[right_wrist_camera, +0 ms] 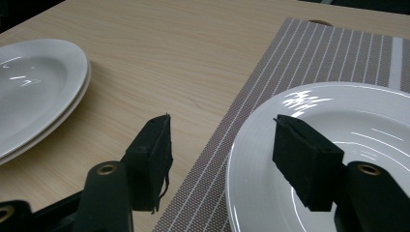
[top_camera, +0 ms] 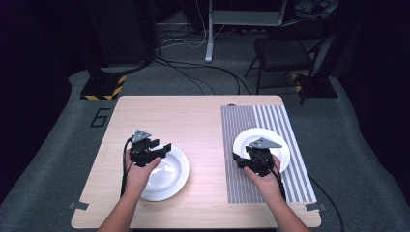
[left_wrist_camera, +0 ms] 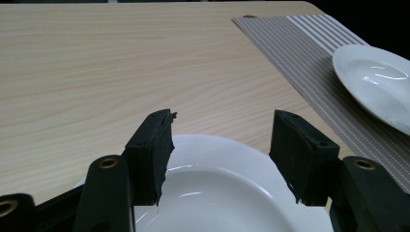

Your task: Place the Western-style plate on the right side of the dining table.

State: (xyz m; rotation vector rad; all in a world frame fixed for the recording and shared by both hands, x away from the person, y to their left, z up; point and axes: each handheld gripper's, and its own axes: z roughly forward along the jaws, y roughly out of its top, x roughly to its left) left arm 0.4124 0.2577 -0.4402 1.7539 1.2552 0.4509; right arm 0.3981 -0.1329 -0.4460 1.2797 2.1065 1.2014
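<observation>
Left gripper [top_camera: 155, 149], jaws apart and empty, hovers over the 10 o'clock rim of the stacked pair of round white ceramic plates [top_camera: 169, 176] on the pale wood table [top_camera: 193, 121]. Right gripper [top_camera: 249, 157], jaws apart and empty, straddles the 8 o'clock rim of the single white plate [top_camera: 280, 145] on the grey striped placemat [top_camera: 251, 121]. Count: three plates, one placemat; each hand is nearest its own plate.

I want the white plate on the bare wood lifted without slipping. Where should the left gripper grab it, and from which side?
Take the plate by its flat outer rim, one jaw above and one below, coming in low from the near-left edge where the left gripper hovers open. The rim is thin and flares outward; the bowl is glossy. A second plate seems stacked beneath, so pinch the top rim alone.
</observation>
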